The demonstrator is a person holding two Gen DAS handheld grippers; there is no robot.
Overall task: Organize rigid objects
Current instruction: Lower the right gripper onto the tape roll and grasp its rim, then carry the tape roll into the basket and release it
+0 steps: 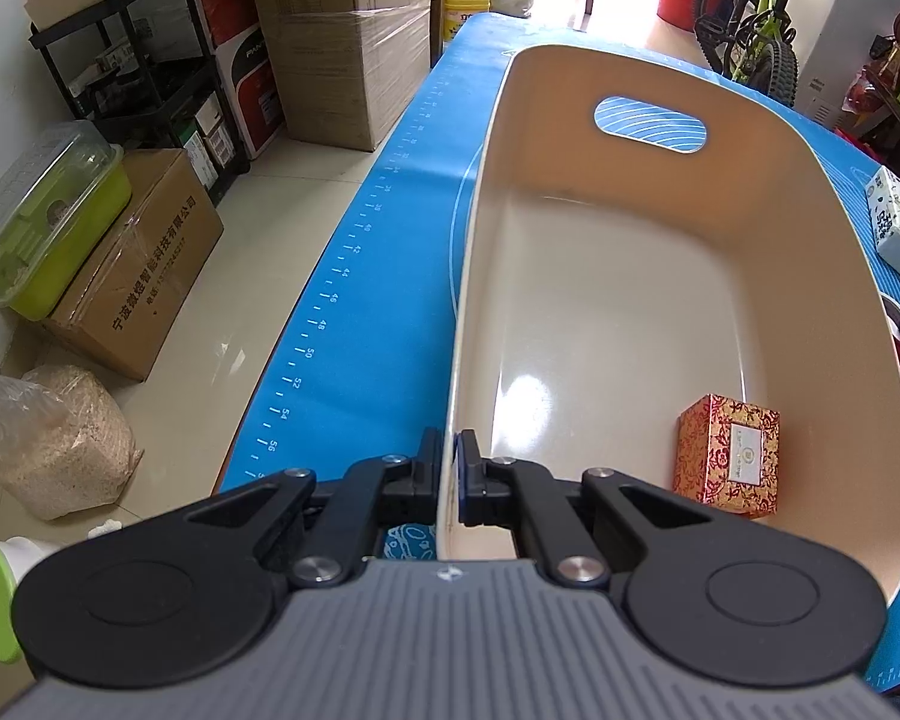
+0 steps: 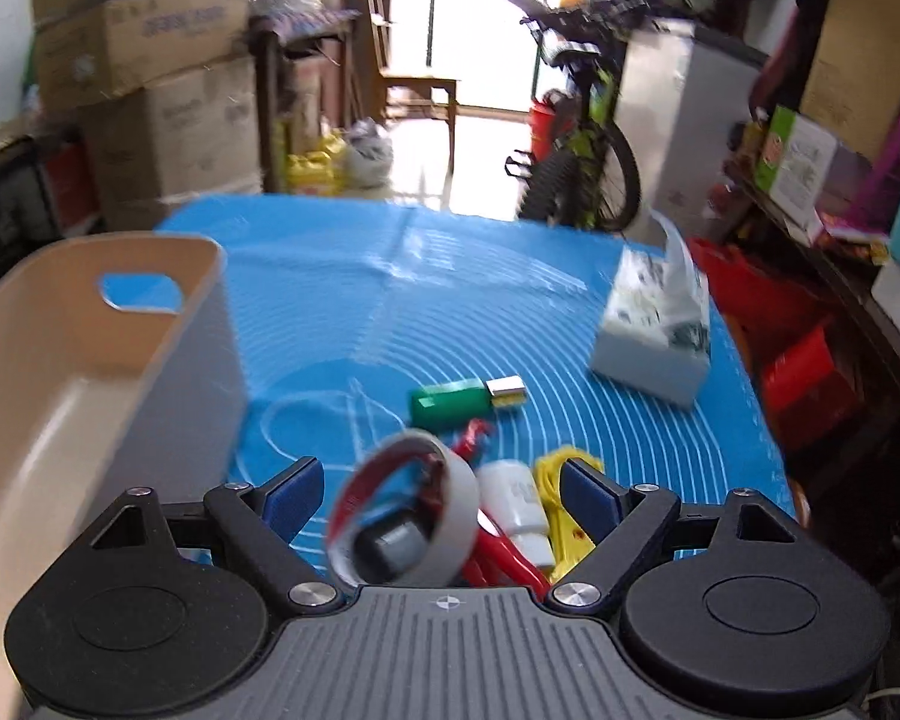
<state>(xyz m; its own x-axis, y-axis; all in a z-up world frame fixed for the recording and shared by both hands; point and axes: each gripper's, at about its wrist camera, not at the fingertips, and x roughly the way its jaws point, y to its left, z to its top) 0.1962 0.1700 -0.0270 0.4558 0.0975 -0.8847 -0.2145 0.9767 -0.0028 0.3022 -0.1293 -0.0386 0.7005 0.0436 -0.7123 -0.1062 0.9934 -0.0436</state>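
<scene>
Left gripper [image 1: 449,468] jaws clamped on bin [image 1: 810,192] wall; one box [image 1: 727,455] inside. Right gripper [image 2: 441,495] jaws wide, empty, over tape roll [image 2: 403,516]; bench clutter left.

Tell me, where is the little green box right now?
In the right wrist view, the green box lies on the blue mat, mid-table, between the beige bin on the left and the tissue pack on the right.
</scene>
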